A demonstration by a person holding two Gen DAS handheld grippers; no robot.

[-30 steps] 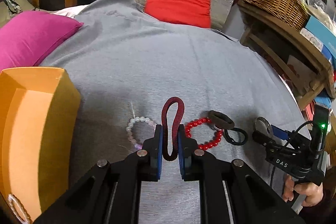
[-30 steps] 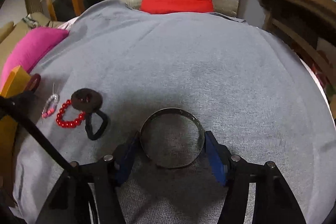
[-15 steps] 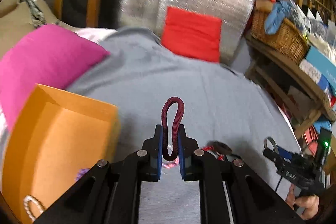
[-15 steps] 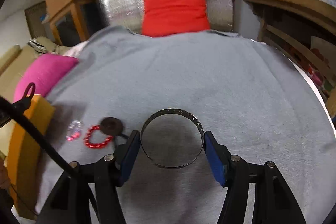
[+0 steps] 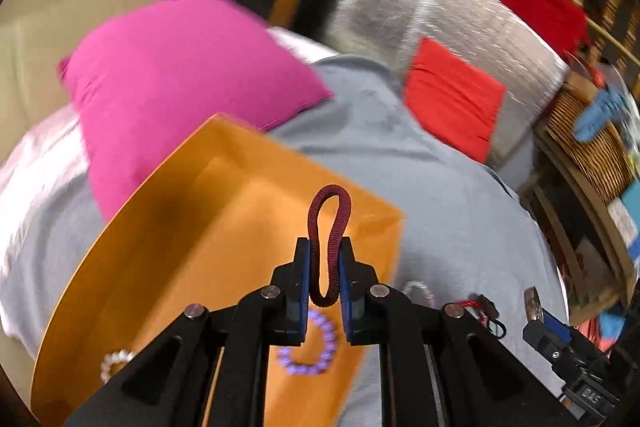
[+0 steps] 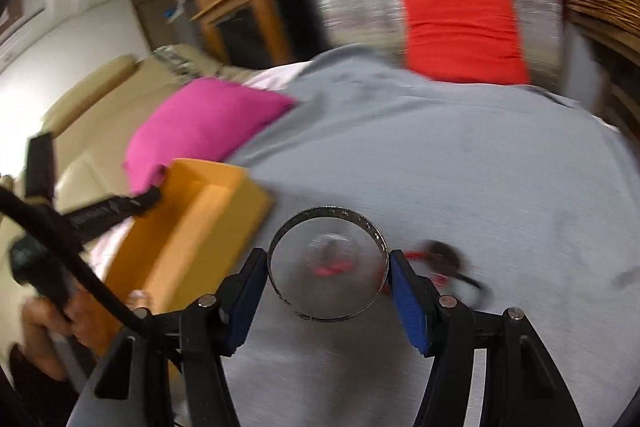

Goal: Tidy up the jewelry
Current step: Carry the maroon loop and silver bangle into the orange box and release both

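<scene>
My left gripper [image 5: 325, 267] is shut on a dark red cord bracelet [image 5: 329, 227] and holds it above the open orange box [image 5: 224, 227]. A purple bead bracelet [image 5: 316, 343] and a white bead bracelet [image 5: 114, 361] lie inside the box. My right gripper [image 6: 328, 267] is shut on a silver metal bangle [image 6: 328, 223] and holds it above the grey cloth [image 6: 460, 167], just right of the orange box [image 6: 192, 243]. A red bead bracelet [image 6: 332, 267] and black hair ties [image 6: 444, 253] lie blurred on the cloth behind the bangle.
A pink pillow [image 5: 180, 83] lies behind the box. A red cushion [image 5: 452, 103] leans on a silver foil panel [image 5: 440, 23] at the back. A wicker basket [image 5: 588, 147] and wooden shelves stand at the right. The left gripper's handle and hand [image 6: 48, 307] show in the right wrist view.
My left gripper has lifted and swung left with the cord bracelet, from over the cloth to over the orange box. My right gripper has lifted and moved left with the bangle toward the box.
</scene>
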